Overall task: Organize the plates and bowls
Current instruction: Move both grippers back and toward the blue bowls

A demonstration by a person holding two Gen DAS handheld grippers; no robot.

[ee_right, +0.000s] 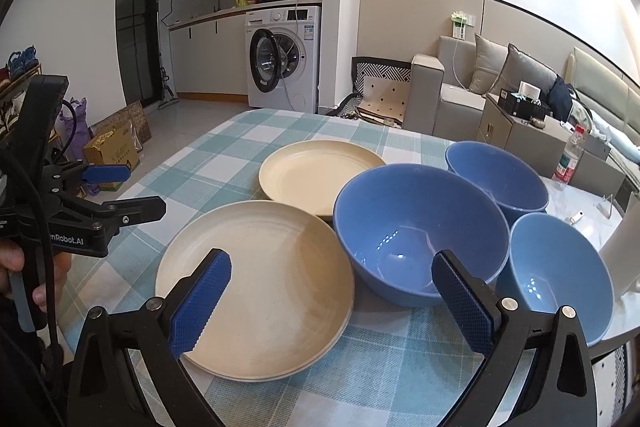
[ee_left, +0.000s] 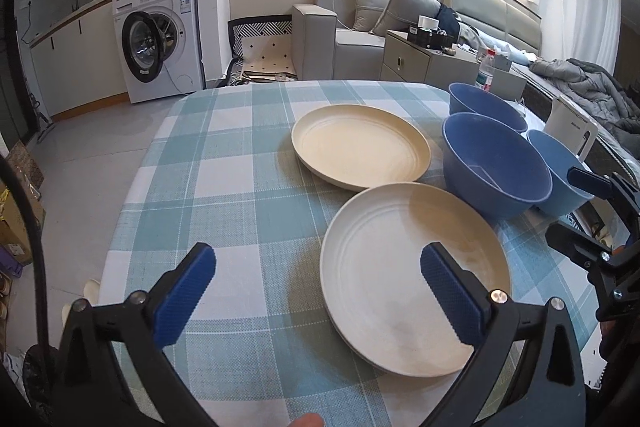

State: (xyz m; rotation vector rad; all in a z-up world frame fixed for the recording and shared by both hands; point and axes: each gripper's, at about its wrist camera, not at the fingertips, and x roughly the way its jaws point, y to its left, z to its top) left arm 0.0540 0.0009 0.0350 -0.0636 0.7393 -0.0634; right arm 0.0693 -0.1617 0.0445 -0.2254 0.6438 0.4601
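Nearest, left gripper [ee_left: 316, 291] and right gripper [ee_right: 332, 301] both spread wide and empty above the table [ee_left: 224, 163]. Under them, cream plates [ee_right: 256, 291] stacked toward the near edge. Farther in, one cream plate [ee_right: 316, 179] toward the far edge, three blue bowls [ee_right: 420, 231] toward the right edge.

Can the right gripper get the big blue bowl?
Probably yes. The right gripper is open and empty, the big blue bowl sits just ahead of it, and nothing lies between them.
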